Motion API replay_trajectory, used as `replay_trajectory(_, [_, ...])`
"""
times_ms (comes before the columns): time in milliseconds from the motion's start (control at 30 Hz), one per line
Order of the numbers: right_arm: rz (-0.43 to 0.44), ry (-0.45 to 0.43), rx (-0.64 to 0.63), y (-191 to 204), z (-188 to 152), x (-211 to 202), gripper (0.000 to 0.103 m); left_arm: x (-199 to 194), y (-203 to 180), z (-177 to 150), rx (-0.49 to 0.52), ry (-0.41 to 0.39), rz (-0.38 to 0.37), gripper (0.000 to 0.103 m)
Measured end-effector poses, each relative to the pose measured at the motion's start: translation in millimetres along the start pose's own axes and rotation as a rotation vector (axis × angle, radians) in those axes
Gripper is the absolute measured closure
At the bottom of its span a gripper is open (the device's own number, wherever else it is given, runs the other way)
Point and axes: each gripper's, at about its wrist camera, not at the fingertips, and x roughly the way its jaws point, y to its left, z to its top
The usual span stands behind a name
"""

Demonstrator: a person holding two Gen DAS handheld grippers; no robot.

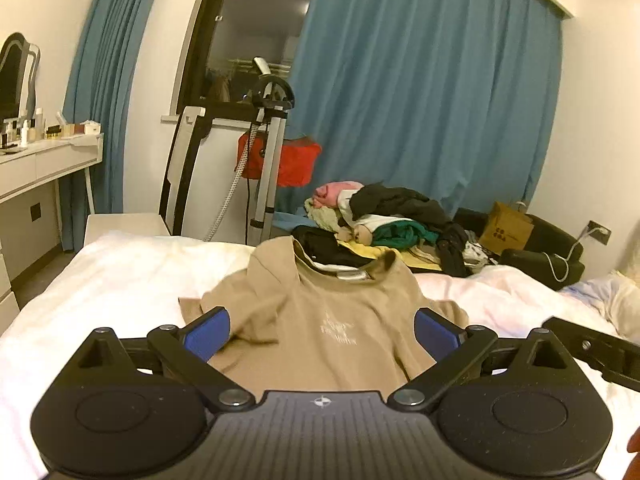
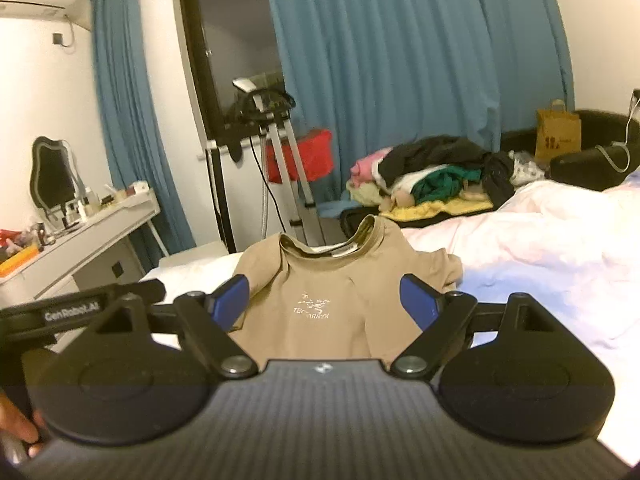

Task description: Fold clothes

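At the far left stands a white dressing surface [image 1: 48,160] with a mirror [image 1: 16,76] and small bottles, well apart from the work. The left gripper [image 1: 322,334] hovers over the near part of the bed [image 1: 120,276], its blue pads [image 1: 210,334] spread wide apart and holding nothing. Between and beyond those pads lies the tan T-shirt [image 1: 320,320], front up with its white chest logo showing, collar toward the far edge of the bed and hem toward the near edge. Its left sleeve is bunched and folded over on itself, and the body carries several soft wrinkles. In the right wrist view the right gripper [image 2: 324,302] is likewise wide apart and empty, just beside its partner, with the shirt's logo centred between the pads. Further right, at the far right corner of the bed, sits a heap of mixed clothes [image 1: 384,220], apart from the shirt.

The shirt looks light, limp knit cloth: it will sag and drape from any pinch, and a single layer may slip away from the one beneath. A sensible hold would be at the two shoulder seams or the two hem corners, pinching the edge so the fabric pulls taut and flat before folding. The crumpled sleeve probably wants smoothing out first.
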Motion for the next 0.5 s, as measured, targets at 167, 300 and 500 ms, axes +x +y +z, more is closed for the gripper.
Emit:
replay_trajectory(167, [0.020,0.000,0.015,-15.0,-30.8,-9.5,0.019,-17.6,-3.8,-31.0,0.019,-0.041,0.017,0.003])
replay_trajectory(300, [0.018,0.001,0.021,-21.9,-34.8,-6.5,0.019,-10.5,8.1,-54.8,-0.016,0.004,0.018,0.003])
replay_trajectory(500, [-0.027,-0.015,0.051,-26.7,-43.5,2.5,0.019,10.1,14.3,-66.0,0.000,0.031,0.063,0.003])
